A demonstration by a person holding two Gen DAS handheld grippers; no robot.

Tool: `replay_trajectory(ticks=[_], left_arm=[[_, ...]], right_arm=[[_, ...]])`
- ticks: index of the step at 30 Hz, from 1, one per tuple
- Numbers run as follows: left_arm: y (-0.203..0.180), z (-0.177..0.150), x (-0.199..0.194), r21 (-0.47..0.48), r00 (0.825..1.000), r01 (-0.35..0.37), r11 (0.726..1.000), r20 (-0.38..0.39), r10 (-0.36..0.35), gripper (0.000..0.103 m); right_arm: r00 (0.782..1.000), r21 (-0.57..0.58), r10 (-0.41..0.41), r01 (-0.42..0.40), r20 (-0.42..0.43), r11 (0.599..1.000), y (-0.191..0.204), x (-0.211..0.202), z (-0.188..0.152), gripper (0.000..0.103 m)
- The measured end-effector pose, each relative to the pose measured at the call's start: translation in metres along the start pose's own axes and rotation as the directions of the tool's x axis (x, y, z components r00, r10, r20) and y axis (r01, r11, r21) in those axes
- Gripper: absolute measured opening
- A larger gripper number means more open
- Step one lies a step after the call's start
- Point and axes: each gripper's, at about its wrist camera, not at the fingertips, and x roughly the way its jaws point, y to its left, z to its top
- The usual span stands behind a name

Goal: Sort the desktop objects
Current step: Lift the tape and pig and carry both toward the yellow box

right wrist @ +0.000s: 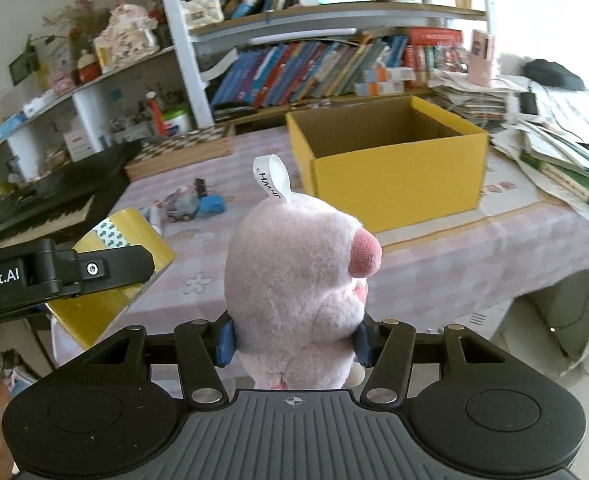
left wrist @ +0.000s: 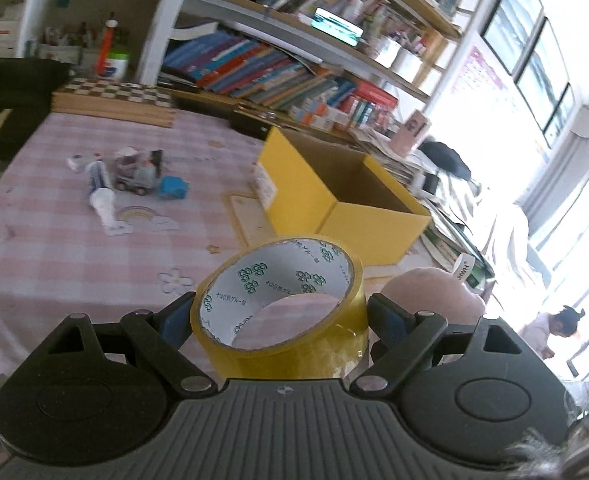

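Sorting looks to be at an early-to-middle stage. The box (right wrist: 398, 176) stands open on the table (right wrist: 474, 240), and what shows of its inside is bare cardboard, though its floor is hidden from both views. Two things are in hand and near the box but not yet over it. A small clutter remains on the cloth well to the left: a toy truck (left wrist: 134, 180), a blue block (left wrist: 172, 190) touching it, and some whitish wrapped bits I cannot identify.

The left gripper (left wrist: 280, 314) stands wide, its pads pressed on either side of a tape roll (left wrist: 278, 304), which sits tilted with its hollow facing up and forward. In the right wrist view the same roll shows at the left edge, clamped under a black finger.

The right gripper (right wrist: 294, 340) is about half open and squeezes a plush toy (right wrist: 298, 272) low on its body, the pink fur bulging above the pads, white tag uppermost. My judgement: both items go into the box next, then the clutter.
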Motion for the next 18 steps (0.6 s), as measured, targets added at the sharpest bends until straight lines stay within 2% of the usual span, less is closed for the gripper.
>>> replay_trajectory(ticks=[11, 18], left_arm=[[-0.023, 0.001, 0.021, 0.044, 0.997, 0.072, 0.996, -0.043, -0.07, 0.089], [-0.033, 0.001, 0.028, 0.055, 0.995, 0.088, 0.995, -0.06, -0.085, 0.089]], right_arm=[[0.998, 0.051, -0.065, 0.065, 0.002, 0.997, -0.023, -0.007, -0.003, 0.055], [0.997, 0.068, -0.078, 0.077, -0.002, 0.995, -0.034, -0.007, -0.002, 0.055]])
